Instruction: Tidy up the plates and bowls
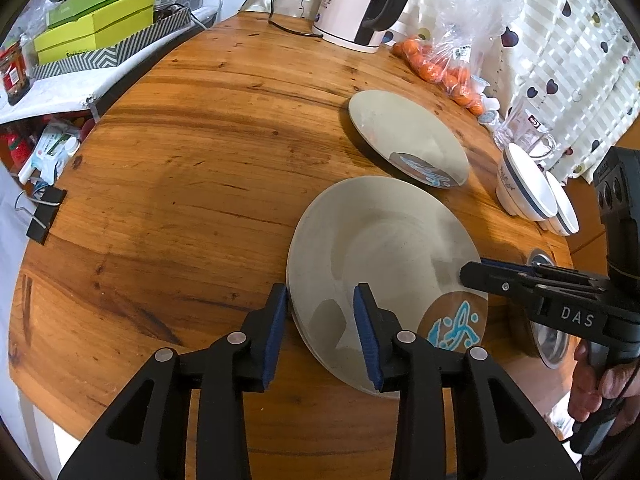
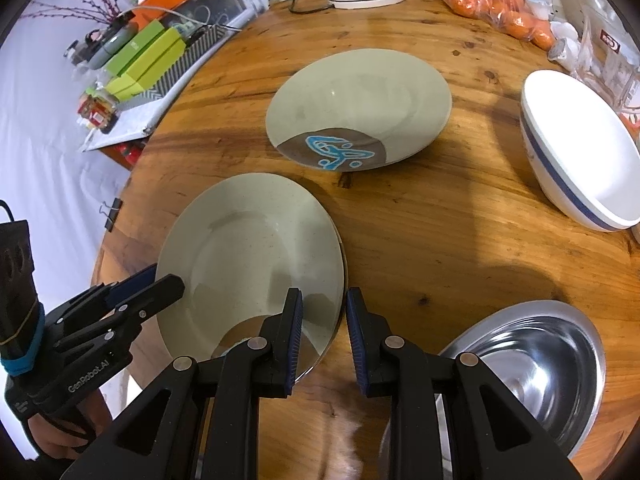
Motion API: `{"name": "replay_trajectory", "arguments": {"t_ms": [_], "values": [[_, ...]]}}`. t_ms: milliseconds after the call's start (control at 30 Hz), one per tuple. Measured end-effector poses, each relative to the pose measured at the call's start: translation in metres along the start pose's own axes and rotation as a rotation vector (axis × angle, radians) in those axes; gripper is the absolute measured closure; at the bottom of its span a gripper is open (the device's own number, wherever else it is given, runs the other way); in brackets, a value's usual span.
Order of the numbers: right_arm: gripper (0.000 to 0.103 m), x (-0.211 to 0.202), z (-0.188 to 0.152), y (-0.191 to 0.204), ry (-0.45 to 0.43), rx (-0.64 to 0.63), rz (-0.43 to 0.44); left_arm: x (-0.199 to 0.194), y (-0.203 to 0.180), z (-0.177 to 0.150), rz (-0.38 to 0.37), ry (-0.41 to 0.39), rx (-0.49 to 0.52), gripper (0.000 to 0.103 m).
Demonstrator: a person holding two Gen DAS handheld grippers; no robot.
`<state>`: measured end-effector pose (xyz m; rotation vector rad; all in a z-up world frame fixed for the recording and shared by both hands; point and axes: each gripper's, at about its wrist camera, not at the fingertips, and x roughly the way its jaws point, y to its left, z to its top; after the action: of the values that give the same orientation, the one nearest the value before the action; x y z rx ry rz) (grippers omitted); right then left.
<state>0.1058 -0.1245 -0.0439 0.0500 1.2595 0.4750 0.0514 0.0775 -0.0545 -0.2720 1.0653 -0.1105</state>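
This is somebody's home, a lived-in dining corner built around a round wooden table (image 1: 180,152). At the table's far edge stands a white electric kettle (image 1: 360,0) with its cord trailing, and beside that a plastic bag of small oranges (image 1: 448,68) lies against a curtain printed with hearts (image 1: 560,40). Off the table's left side, a cloth-covered shelf (image 1: 52,92) carries green boxes (image 1: 96,20) and a jar. On the table itself sit grey plates (image 2: 360,96), white bowls with blue bands (image 2: 580,160) and a steel bowl (image 2: 540,372). A black binder clip (image 1: 44,216) grips the table's left rim.
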Motion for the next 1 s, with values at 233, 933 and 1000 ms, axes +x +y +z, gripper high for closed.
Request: {"name": "replay_trajectory", "arguments": {"t_ms": [233, 933, 1000], "values": [[0.080, 0.001, -0.003, 0.005, 0.003, -0.009, 0.006, -0.004, 0.004, -0.003, 0.004, -0.001, 0.000, 0.065], [0.060, -0.054, 0.005, -0.019, -0.167, 0.086, 0.052, -0.027, 0.004, 0.022, -0.020, -0.095, 0.027, 0.063], [0.060, -0.056, 0.005, -0.020, -0.171, 0.092, 0.053, -0.028, 0.000, 0.026, -0.018, -0.100, 0.040, 0.063]]}}
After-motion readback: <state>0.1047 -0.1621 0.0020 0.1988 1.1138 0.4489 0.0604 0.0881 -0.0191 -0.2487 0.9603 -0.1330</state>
